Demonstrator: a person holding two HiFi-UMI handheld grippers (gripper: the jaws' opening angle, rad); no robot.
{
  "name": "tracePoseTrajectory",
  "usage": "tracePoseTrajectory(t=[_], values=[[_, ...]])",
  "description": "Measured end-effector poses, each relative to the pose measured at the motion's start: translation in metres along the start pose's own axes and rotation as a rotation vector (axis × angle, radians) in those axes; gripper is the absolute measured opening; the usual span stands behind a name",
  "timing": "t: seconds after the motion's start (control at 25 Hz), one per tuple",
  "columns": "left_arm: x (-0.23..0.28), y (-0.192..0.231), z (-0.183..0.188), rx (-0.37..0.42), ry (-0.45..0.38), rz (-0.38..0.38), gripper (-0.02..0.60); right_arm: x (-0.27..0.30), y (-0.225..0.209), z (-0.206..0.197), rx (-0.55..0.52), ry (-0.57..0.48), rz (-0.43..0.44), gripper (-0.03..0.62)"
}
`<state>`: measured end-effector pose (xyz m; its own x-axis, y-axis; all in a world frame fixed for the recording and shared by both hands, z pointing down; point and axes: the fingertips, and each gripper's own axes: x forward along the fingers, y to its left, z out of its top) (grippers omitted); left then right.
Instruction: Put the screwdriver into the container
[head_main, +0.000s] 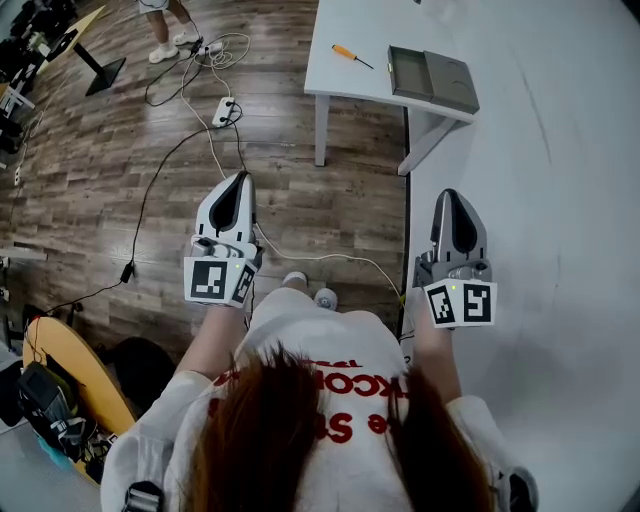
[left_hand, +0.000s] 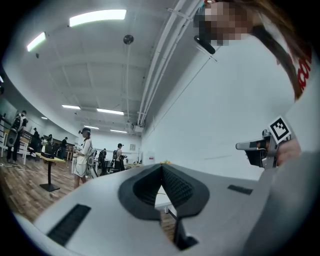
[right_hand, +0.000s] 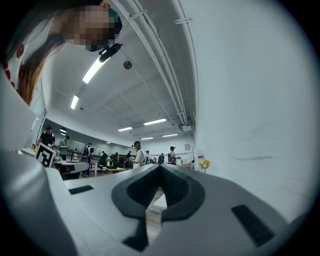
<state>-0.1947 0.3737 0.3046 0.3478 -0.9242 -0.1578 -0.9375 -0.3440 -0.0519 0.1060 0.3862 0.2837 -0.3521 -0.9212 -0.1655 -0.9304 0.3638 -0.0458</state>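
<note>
An orange-handled screwdriver (head_main: 351, 55) lies on a white table (head_main: 400, 25) at the far end of the head view. Just right of it on the same table sits the grey open container (head_main: 432, 80). Both grippers are held close to the person's body, far short of the table and tilted up. The left gripper (head_main: 241, 180) has its jaws together with nothing in them, and its own view shows the tips (left_hand: 161, 166) meeting. The right gripper (head_main: 452, 195) is shut and empty too, with its tips (right_hand: 160, 166) touching.
A white wall (head_main: 560, 200) runs along the right side. A power strip (head_main: 223, 110) and cables lie on the wooden floor between the person and the table. Someone's legs (head_main: 165, 35) stand at the top left. A wooden board (head_main: 75, 375) and gear sit bottom left.
</note>
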Motion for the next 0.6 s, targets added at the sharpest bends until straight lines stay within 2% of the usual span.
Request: tracePoseTrajectory(t=[0.28,0.6], values=[[0.011,-0.009,0.001,-0.004,0.004,-0.026,0.005,-0.003,-0.005,0.001,0.036,-0.001,-0.003,0.005],[0.057,-0.004,-0.014,-0.019,0.009,-0.045,0.005,0.028,-0.024,-0.014,0.052,0.024,-0.009,0.005]])
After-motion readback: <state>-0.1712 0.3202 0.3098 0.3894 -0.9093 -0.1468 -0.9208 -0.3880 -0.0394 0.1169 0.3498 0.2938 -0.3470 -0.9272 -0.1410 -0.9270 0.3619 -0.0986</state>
